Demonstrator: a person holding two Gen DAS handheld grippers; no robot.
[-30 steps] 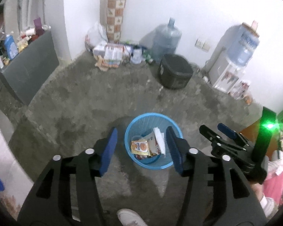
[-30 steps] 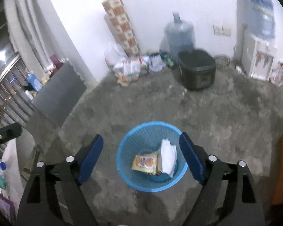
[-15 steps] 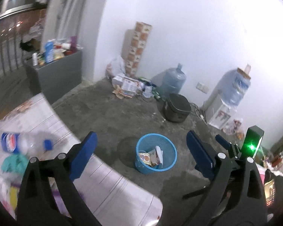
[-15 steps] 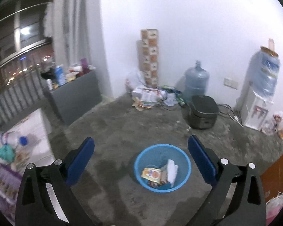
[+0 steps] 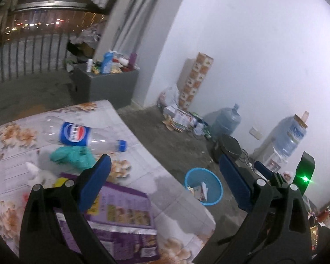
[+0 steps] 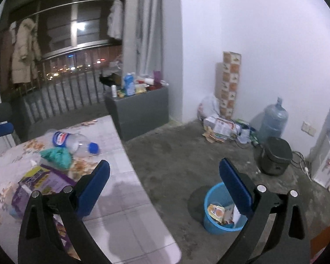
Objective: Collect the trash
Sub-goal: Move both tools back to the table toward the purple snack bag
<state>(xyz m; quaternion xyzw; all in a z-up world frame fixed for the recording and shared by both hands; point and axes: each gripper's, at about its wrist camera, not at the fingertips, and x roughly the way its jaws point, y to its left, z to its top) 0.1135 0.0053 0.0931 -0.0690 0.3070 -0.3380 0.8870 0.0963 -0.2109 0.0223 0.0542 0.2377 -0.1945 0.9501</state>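
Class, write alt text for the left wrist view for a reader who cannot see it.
The left tool hangs open and empty above a floral table holding a plastic bottle, green cloth and purple packet. On the floor beyond, a blue bin holds wrappers.

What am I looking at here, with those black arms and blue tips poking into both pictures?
There is no robot: a person holds a two-finger clamp tool in each hand, each carrying a wide-angle camera that looks out along its fingers. One picture comes from the left gripper, the other from the right gripper. The blue tips are the finger pads. Both grippers have just been opening; their jaws stand wide apart with nothing between them, so nothing is held.

On the flowered table lie a clear plastic bottle on its side, a crumpled green wad and a purple box. On the floor stands a blue bin with some wrappers already inside.
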